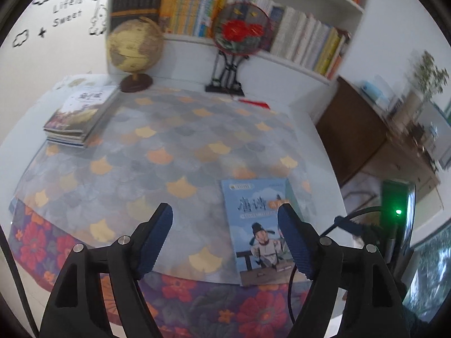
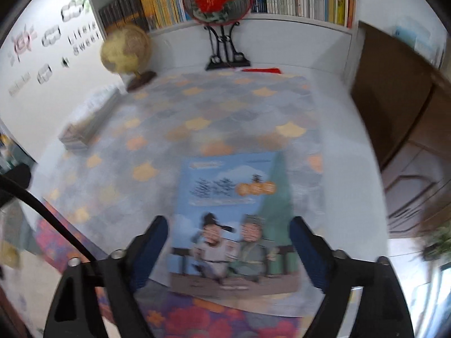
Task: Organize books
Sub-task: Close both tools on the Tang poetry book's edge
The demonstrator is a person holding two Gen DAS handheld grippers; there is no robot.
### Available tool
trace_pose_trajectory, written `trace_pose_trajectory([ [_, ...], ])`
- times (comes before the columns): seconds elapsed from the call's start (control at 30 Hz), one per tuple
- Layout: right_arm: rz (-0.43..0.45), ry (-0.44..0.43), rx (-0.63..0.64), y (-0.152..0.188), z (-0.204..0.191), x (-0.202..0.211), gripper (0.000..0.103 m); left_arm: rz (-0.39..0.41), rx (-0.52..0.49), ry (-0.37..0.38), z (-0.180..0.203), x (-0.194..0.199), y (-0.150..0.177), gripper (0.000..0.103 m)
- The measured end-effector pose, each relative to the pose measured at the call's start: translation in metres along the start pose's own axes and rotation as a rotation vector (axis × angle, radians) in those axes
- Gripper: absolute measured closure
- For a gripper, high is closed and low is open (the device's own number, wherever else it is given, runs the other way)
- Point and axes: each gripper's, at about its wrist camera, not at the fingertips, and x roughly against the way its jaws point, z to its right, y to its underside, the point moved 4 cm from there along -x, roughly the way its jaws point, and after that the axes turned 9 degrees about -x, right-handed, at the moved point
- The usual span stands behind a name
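My right gripper [image 2: 228, 249] has its jaws spread wide with nothing pinched; the blue-covered book [image 2: 234, 225] lies flat on the table below and ahead of it, framed between the two blue pads [image 2: 153, 250] but, as far as I can tell, not touched by either. My left gripper [image 1: 225, 239] is also open and empty, and in its view the same book [image 1: 259, 231] sits off to the right, partly behind the right-hand finger.

I judge the step in hand is picking up this loose book. To do it well I would bring the right gripper down to the near edge, which sits at the table's front edge over the floral cloth [image 2: 214, 321], and get one pad under that edge, since a flat cover gives nothing to grip from above. The left gripper could steady the far side so the book does not slide across the patterned mat [image 1: 169, 140].

Further out, a stack of books [image 1: 81, 115] rests at the left edge of the table [image 1: 315, 146], well apart from the loose book; that looks like the likely destination. Beyond it stand a globe [image 1: 135, 48], a round fan on a stand [image 1: 239, 28] and the filled bookshelf [image 1: 304, 64] at the back.
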Motion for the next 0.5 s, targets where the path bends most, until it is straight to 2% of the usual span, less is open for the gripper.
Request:
trace_pose_trajectory([
  [0.07, -0.043, 0.052, 0.036, 0.007, 0.005, -0.008, 0.015, -0.04, -0.019, -0.004, 0.003, -0.018, 0.008, 0.027],
  [0.13, -0.089, 0.097, 0.029, 0.013, 0.013, -0.019, 0.015, -0.113, -0.006, 0.018, 0.0, -0.044, 0.019, 0.027],
  [0.23, -0.16, 0.112, -0.015, 0.022, 0.027, -0.032, 0.015, -0.309, 0.042, 0.163, -0.002, -0.091, 0.046, 0.027],
  [0.27, -0.17, 0.125, -0.021, 0.023, 0.03, -0.035, 0.015, -0.339, 0.051, 0.198, -0.002, -0.101, 0.053, 0.027],
  [0.37, -0.189, 0.148, -0.037, 0.024, 0.035, -0.043, 0.015, -0.378, 0.052, 0.22, 0.0, -0.119, 0.066, 0.027],
  [0.5, -0.197, 0.148, -0.056, 0.02, 0.034, -0.055, 0.015, -0.433, 0.057, 0.299, 0.007, -0.146, 0.071, 0.027],
])
